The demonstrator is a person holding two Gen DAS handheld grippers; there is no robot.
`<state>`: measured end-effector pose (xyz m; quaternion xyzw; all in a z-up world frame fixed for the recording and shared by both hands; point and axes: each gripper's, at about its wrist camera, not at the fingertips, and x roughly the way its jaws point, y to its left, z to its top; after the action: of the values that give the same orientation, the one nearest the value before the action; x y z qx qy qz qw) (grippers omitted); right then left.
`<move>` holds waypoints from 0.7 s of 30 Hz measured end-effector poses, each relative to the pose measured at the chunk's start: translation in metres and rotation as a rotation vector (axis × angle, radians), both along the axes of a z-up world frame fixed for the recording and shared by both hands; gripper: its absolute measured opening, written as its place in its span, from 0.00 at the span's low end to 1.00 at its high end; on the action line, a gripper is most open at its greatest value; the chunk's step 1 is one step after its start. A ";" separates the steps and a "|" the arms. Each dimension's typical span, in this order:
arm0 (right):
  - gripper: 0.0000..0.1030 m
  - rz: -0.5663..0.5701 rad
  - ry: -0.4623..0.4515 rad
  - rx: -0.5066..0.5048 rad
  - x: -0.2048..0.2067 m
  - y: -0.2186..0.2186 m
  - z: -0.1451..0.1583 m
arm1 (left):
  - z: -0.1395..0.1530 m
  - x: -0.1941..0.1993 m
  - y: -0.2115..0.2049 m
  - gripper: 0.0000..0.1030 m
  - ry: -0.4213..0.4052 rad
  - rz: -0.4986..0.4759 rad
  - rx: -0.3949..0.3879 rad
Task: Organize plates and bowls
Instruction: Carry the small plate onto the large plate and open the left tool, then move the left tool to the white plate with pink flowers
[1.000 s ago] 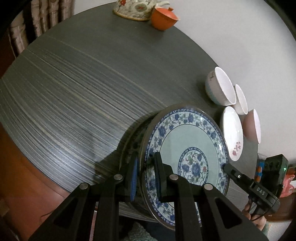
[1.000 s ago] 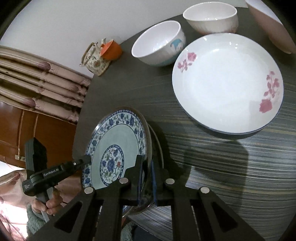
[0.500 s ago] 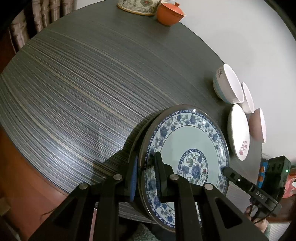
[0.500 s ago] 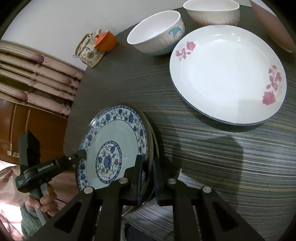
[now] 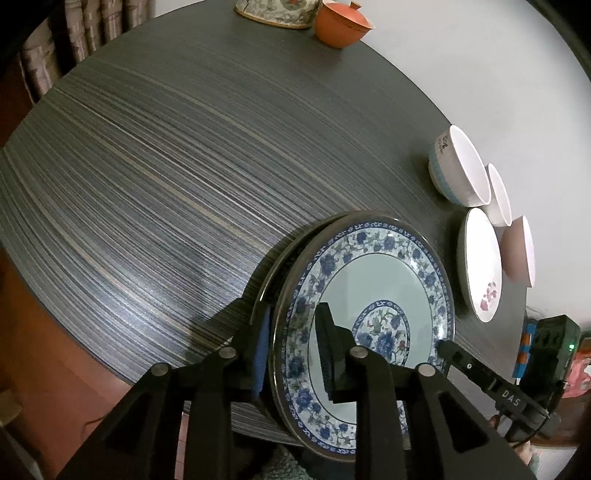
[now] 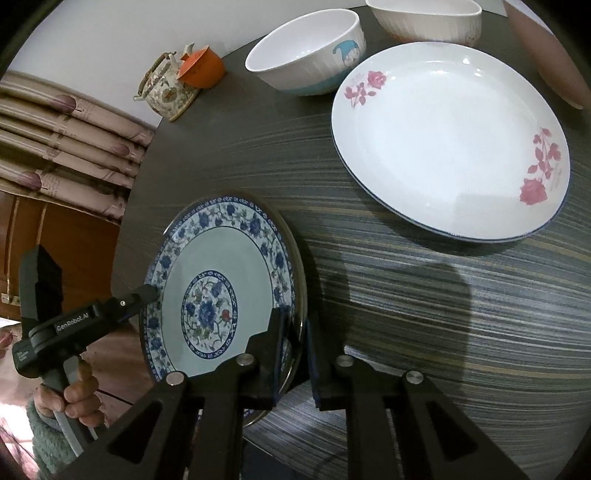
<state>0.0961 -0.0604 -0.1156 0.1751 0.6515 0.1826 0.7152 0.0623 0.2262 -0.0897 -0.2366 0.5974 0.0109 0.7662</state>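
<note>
A blue-and-white floral plate [image 5: 373, 284] [image 6: 221, 266] hangs over the near edge of the dark striped round table [image 5: 166, 166] [image 6: 424, 295]. My left gripper [image 5: 291, 350] is shut on its rim from one side, and my right gripper [image 6: 295, 343] is shut on the opposite rim. A second, darker rim shows right behind the plate in the left wrist view. A white plate with pink roses [image 6: 447, 140] [image 5: 480, 262] lies flat farther in. Behind it stand a white bowl with a blue figure [image 6: 306, 51] [image 5: 458, 177], a second white bowl [image 6: 424, 18] and a pink bowl [image 6: 546, 55] [image 5: 521, 251].
A floral teapot [image 6: 168, 88] and an orange lidded cup [image 6: 201, 66] [image 5: 341, 24] stand at the table's far edge by the wall. Folded curtains [image 6: 62, 140] and a brown wooden cabinet [image 6: 48, 251] lie beyond the table.
Both grippers have carried the floral plate a little farther over the table toward the rose plate. The grips have not changed.
</note>
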 end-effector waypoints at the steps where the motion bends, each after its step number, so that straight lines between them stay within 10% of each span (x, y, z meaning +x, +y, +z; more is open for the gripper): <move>1: 0.14 0.000 0.000 -0.002 0.000 0.000 0.000 | 0.001 0.000 -0.002 0.21 0.000 -0.004 0.017; 21: 0.31 0.033 -0.098 -0.028 -0.010 -0.004 0.013 | 0.028 0.003 -0.032 0.45 -0.109 0.010 0.156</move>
<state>0.0865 -0.0644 -0.1022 0.1452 0.6210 0.1935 0.7455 0.0651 0.1946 -0.0620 -0.1795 0.5510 0.0482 0.8136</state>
